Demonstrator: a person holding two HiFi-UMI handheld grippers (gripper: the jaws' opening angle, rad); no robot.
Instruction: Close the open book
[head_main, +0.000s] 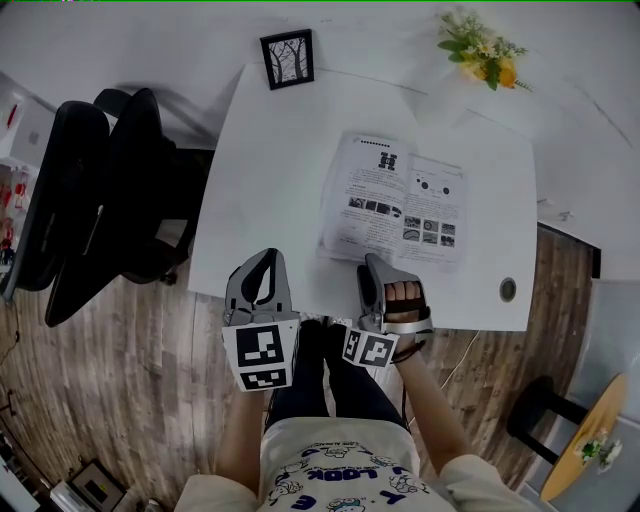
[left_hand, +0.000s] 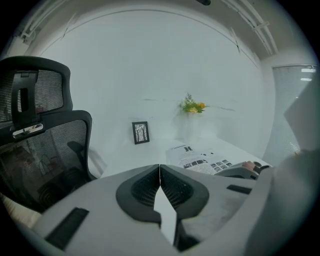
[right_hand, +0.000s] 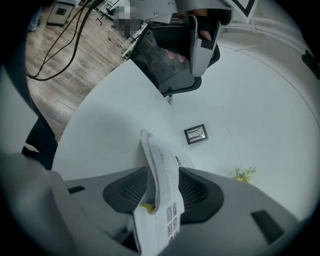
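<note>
An open book (head_main: 395, 200) lies flat on the white table (head_main: 270, 170), its pages showing text and small photos. My right gripper (head_main: 372, 262) is at the book's near edge. In the right gripper view the book's (right_hand: 162, 200) edge stands between the jaws of the right gripper (right_hand: 162, 175), which stand wide and do not clearly press on it. My left gripper (head_main: 262, 258) hovers at the table's front edge, left of the book and apart from it. In the left gripper view its jaws (left_hand: 160, 170) meet with nothing between them, and the book (left_hand: 200, 161) lies ahead to the right.
A small black picture frame (head_main: 287, 59) stands at the table's back left and a vase of flowers (head_main: 482, 50) at the back right. A black mesh office chair (head_main: 100, 190) stands left of the table. A cable hole (head_main: 508, 290) sits near the front right corner.
</note>
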